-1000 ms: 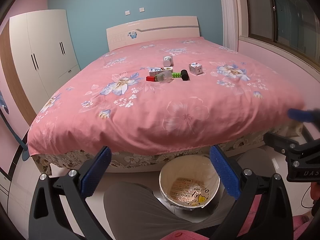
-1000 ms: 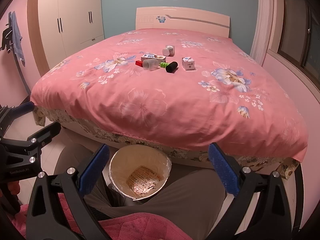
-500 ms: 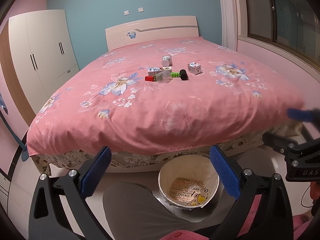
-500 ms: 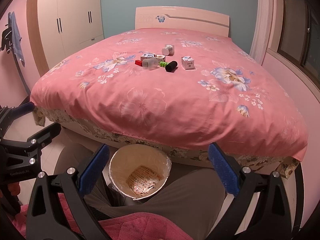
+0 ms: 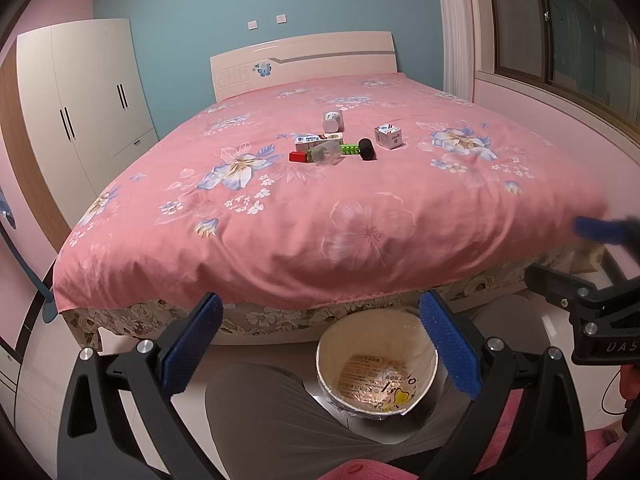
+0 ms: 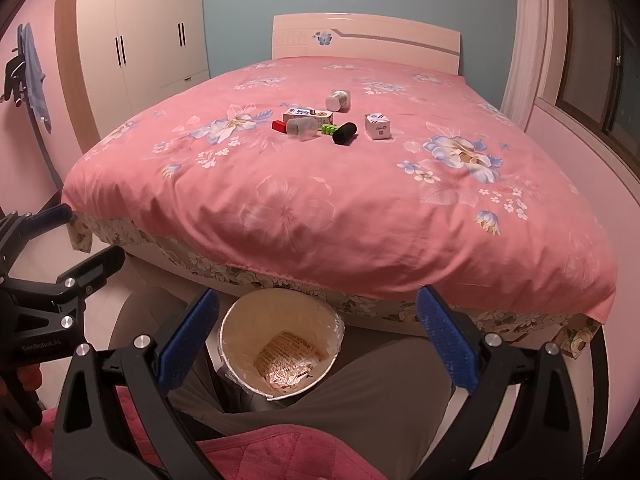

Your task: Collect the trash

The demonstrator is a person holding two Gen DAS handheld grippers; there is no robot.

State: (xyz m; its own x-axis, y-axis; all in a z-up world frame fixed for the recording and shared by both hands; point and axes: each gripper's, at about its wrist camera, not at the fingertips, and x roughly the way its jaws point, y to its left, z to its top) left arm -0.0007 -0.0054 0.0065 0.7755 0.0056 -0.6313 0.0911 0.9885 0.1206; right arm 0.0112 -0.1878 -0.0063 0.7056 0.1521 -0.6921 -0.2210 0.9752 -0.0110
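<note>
Reading "DAS" on the right gripper (image 5: 576, 252) body

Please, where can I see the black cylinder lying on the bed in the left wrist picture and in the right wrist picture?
Left wrist view: the black cylinder lies slightly right of centre in the upper half, between the green block and the small white box.
Right wrist view: the black cylinder lies near centre in the upper third, with the same neighbours.
Shared landmark: the headboard's blue butterfly.
</note>
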